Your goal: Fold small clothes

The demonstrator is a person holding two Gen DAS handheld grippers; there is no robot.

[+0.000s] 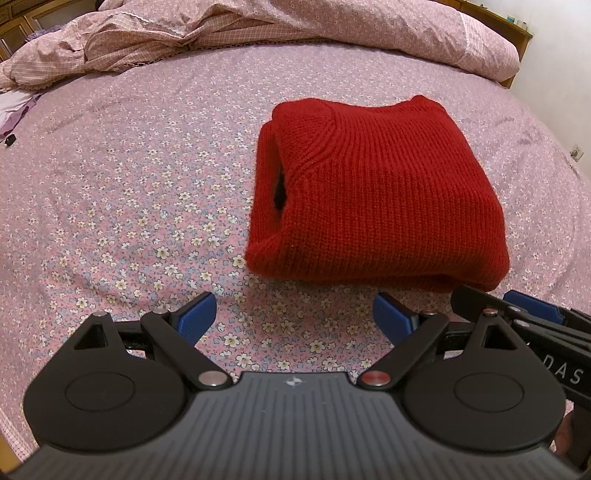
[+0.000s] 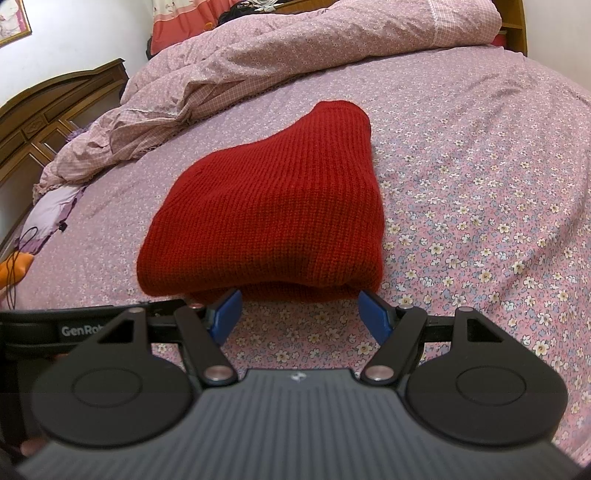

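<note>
1. Surface: one bed sheet (image 1: 140,206), pink-lilac with small white flowers, spread flat and lightly creased; it fills most of both wrist views
2. Bedding: one quilt (image 2: 295,62) in a matching pink print, bunched along the far side of the bed
3. Room: dark wooden bed frame (image 2: 55,107) at the left of the right wrist view; white wall behind it with the corner of a framed picture (image 2: 13,22); a red-and-pink patterned cloth (image 2: 184,26) beyond the quilt
4. Oddments at the left bed edge: one lilac cloth (image 2: 51,210) with a black cord, and one orange item (image 2: 16,267), too cropped to identify
5. Clothes, count one: red knitted sweater (image 1: 373,192), folded into a thick block and lying flat on the sheet, well clear of the quilt; rib-knit collar turned toward the left in the left wrist view
6. Grippers, count two, black with blue pads
7. Left gripper (image 1: 295,314): tilted down at bare sheet, near the sweater's near left corner; jaws spread wide, nothing between them
8. Right gripper (image 2: 299,312): tilted down, its pad tips at the sweater's near folded edge; jaws spread about as wide as that edge, pinching nothing
9. The two grippers sit side by side, close together
</note>
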